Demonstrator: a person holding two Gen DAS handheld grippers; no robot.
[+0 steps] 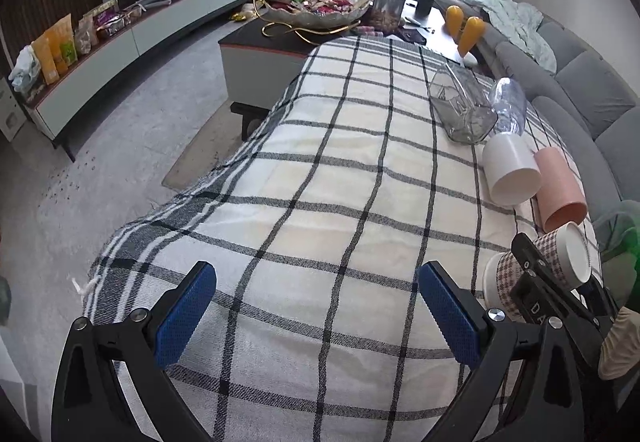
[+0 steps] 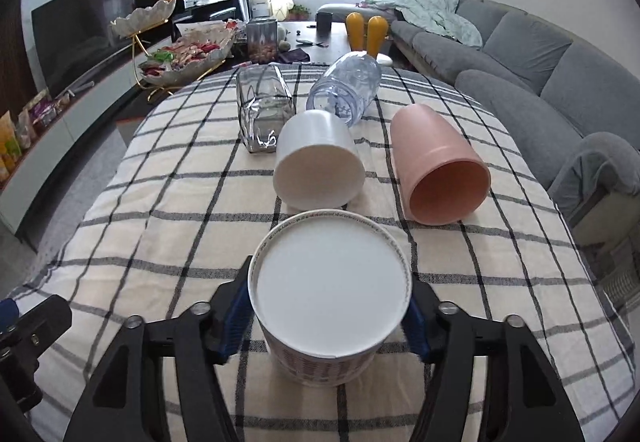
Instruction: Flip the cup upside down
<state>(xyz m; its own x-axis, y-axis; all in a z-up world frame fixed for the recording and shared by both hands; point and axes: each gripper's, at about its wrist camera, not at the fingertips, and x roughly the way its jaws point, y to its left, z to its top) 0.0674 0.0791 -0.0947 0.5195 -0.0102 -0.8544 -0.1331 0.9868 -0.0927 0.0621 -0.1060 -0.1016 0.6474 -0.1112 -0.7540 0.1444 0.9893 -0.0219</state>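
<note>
Fingers first: our right gripper [image 2: 330, 316] has its blue pads [image 2: 234, 316] squeezed against both sides of the houndstooth paper cup [image 2: 330, 296], so it's clamped on it. From the right wrist view we're looking straight at the cup's flat white base, with the patterned wall showing just underneath it. In the left wrist view the same cup [image 1: 560, 262] sits tilted in those fingers, base pointing up and away, right beside a second houndstooth cup [image 1: 500, 282] that we can only partly see behind the gripper hardware, so we can't tell how that one is sitting.

Our left gripper [image 1: 316, 316] is spread wide with nothing between its blue pads [image 1: 186, 316], hovering over the checked tablecloth [image 1: 320, 182] near the close edge of the table.

Moving outward on the cloth, just past the held cup there's a white cup [image 2: 318, 162] lying on its side with its mouth facing us, and a pink cup [image 2: 440, 170] lying on its side to the right of it, also mouth toward us. Behind the white one there's a square glass jar [image 2: 262, 110] tipped over and a clear plastic bottle [image 2: 346, 88] on its side, the two near each other.

Further back, a dark coffee table holds a two-tier snack dish [image 2: 188, 50] on a gold stand and a pair of yellow shakers [image 2: 366, 30]. Grey sofa [image 2: 540, 82] runs along the right side
</note>
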